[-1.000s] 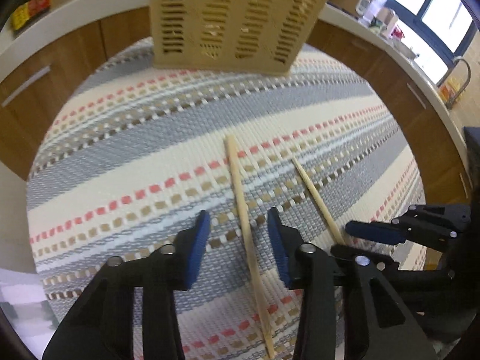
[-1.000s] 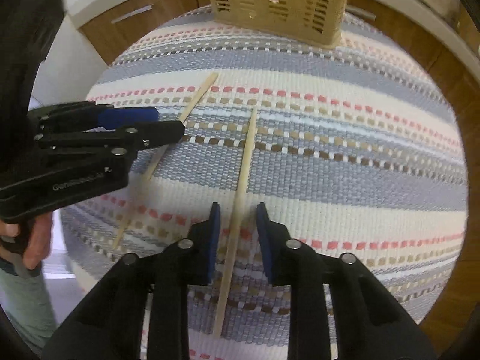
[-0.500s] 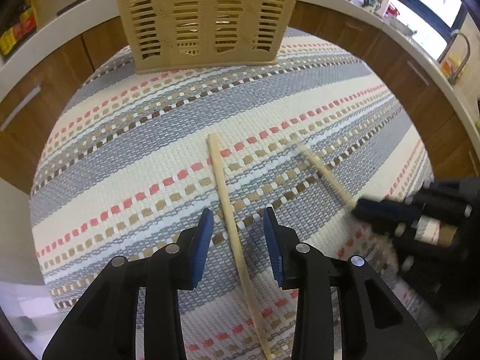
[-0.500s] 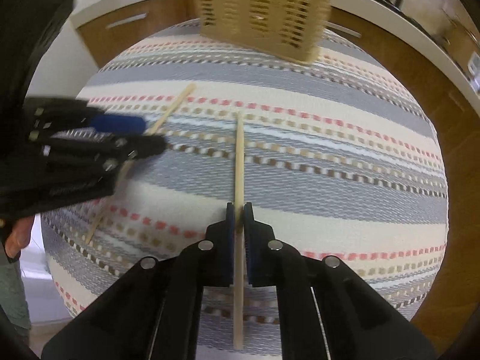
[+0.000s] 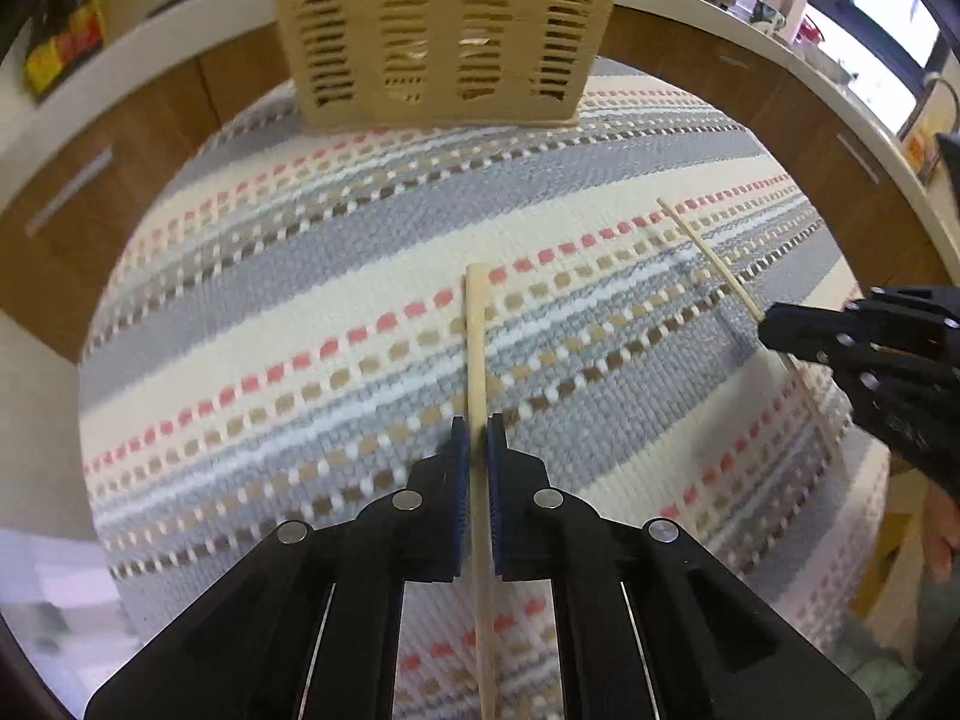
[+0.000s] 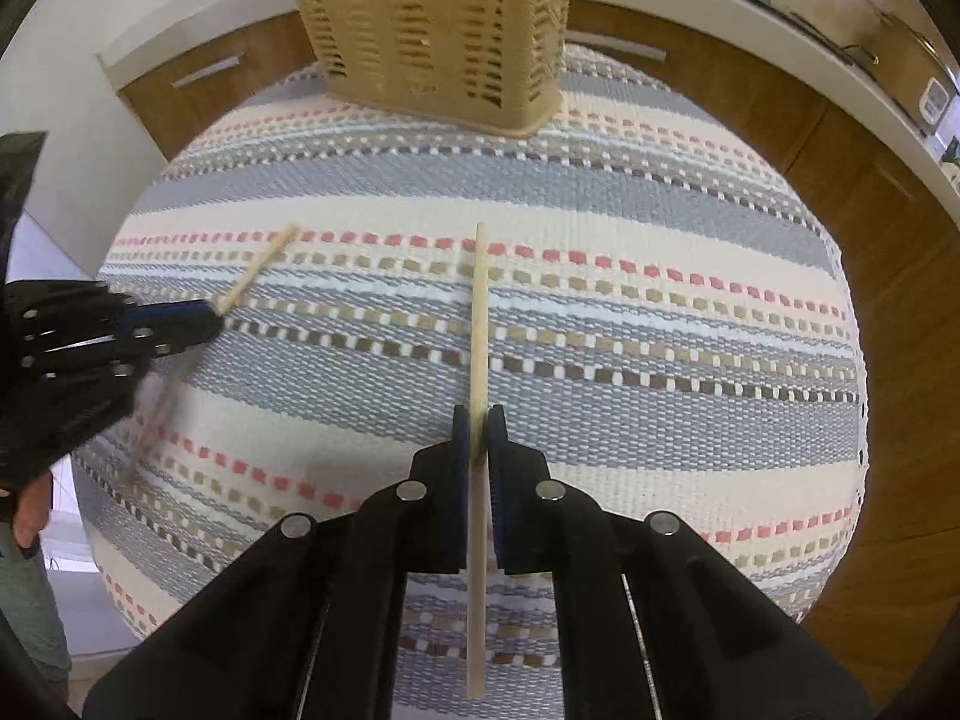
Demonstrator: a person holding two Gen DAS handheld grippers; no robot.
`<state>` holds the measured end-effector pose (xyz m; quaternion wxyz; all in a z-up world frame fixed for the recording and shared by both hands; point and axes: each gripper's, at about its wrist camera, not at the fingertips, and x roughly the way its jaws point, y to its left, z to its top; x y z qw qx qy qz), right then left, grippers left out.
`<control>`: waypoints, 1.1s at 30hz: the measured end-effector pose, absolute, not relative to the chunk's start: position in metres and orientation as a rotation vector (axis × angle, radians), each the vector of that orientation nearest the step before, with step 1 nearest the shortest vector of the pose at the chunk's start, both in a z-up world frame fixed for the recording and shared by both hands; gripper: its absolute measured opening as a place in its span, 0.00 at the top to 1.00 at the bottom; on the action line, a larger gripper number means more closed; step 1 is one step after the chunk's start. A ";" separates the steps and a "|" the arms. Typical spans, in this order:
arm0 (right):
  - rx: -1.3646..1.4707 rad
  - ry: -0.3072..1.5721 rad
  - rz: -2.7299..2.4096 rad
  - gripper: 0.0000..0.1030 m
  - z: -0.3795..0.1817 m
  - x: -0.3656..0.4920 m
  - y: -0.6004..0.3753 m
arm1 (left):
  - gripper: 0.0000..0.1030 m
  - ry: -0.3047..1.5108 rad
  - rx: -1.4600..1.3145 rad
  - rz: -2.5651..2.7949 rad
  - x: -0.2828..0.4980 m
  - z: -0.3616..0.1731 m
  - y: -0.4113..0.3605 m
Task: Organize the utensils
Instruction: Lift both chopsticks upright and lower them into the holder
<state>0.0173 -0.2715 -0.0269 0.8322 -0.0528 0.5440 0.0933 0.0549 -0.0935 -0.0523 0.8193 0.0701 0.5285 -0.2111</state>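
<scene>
Two pale wooden chopsticks are in hand over a striped woven mat (image 5: 288, 312). In the left wrist view my left gripper (image 5: 478, 429) has its jaws closing, and the blue pads press on one chopstick (image 5: 477, 336) that points toward the basket. My right gripper (image 5: 774, 324) shows at the right edge with the second chopstick (image 5: 708, 252) sticking out of it. In the right wrist view the right gripper (image 6: 478, 420) is shut on that chopstick (image 6: 479, 312). The left gripper (image 6: 210, 309) and its chopstick (image 6: 258, 270) appear blurred at the left.
A tan slotted plastic utensil basket (image 5: 444, 30) stands upright at the mat's far edge, also in the right wrist view as the basket (image 6: 438, 18). Wooden cabinet fronts under a white counter (image 5: 750, 18) ring the mat. A person's hand (image 6: 30, 510) shows low left.
Both grippers went from open around a lying chopstick to shut on it, the right one first. The basket has drawn nearer in both views, and the right gripper has shifted right and further off.
</scene>
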 end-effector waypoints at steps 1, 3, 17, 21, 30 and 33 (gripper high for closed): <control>-0.113 1.164 0.200 0.96 -0.030 0.021 -0.269 | 0.96 1.133 0.143 -0.451 0.054 -0.053 -0.090; -0.113 1.176 0.206 0.96 -0.033 0.024 -0.271 | 0.96 1.139 0.141 -0.450 0.053 -0.053 -0.086; -0.029 1.273 0.272 0.83 -0.037 0.040 -0.272 | 0.88 1.178 0.237 -0.476 0.057 -0.052 -0.090; -0.024 1.251 0.274 0.73 -0.034 0.040 -0.271 | 0.88 1.175 0.238 -0.480 0.057 -0.054 -0.093; -0.146 1.255 0.225 0.97 -0.037 0.039 -0.250 | 0.96 1.136 0.349 -0.442 0.045 -0.055 -0.108; -0.167 1.217 0.262 0.97 -0.032 0.037 -0.240 | 0.97 1.113 0.331 -0.434 0.043 -0.053 -0.110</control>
